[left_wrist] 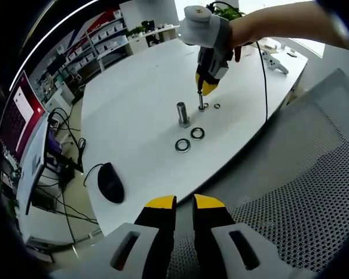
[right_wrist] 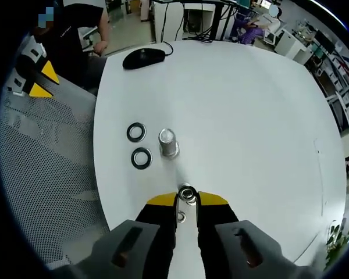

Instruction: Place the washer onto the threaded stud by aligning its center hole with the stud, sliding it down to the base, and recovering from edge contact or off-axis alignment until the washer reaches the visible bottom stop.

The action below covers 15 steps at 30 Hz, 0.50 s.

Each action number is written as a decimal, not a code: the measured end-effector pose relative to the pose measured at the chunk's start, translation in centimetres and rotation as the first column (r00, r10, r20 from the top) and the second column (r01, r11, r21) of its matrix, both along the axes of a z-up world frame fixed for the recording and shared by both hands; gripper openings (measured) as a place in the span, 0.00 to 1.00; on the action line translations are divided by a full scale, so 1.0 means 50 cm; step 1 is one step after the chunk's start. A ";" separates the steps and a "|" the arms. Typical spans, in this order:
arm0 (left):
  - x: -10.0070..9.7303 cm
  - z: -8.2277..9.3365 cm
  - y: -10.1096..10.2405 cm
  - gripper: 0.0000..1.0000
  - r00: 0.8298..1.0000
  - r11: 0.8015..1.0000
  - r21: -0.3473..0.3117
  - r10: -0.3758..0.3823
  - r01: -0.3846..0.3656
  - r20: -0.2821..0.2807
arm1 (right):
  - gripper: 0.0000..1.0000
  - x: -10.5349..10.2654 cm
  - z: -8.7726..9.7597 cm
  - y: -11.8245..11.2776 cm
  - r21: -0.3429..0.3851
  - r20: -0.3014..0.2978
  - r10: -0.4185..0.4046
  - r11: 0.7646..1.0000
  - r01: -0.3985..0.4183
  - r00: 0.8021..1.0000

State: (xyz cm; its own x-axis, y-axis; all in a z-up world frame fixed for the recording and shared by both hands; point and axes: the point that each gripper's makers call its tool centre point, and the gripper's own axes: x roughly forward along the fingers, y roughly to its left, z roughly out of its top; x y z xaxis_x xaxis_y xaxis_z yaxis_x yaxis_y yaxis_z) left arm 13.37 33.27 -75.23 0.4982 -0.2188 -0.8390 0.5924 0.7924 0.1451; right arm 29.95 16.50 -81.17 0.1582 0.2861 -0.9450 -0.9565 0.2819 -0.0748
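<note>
Two spare washers (right_wrist: 140, 145) lie on our white table (right_wrist: 250, 116); right gripper (right_wrist: 187, 199) clamps a washer (right_wrist: 188, 195), left gripper (left_wrist: 184, 203) nearly closed, empty; shelves (left_wrist: 87, 49) behind.

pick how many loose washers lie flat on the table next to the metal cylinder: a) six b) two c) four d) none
b: two washers lie side by side on the table beside the cylinder, apart from it; the right gripper holds another washer at its fingers.
</note>
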 end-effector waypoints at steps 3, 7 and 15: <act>0.000 0.000 0.000 0.09 1.000 1.000 0.000 0.001 -0.001 0.001 | 0.14 0.000 -0.004 0.001 -0.008 -0.007 0.005 1.000 -0.005 1.000; 0.001 0.000 0.000 0.09 1.000 1.000 -0.001 0.001 -0.001 0.002 | 0.14 0.000 -0.014 -0.001 -0.030 -0.015 0.017 0.999 -0.018 1.000; 0.000 -0.001 0.001 0.09 1.000 1.000 0.004 0.003 -0.003 -0.003 | 0.14 0.000 -0.032 0.006 -0.047 -0.028 0.031 0.998 -0.032 0.999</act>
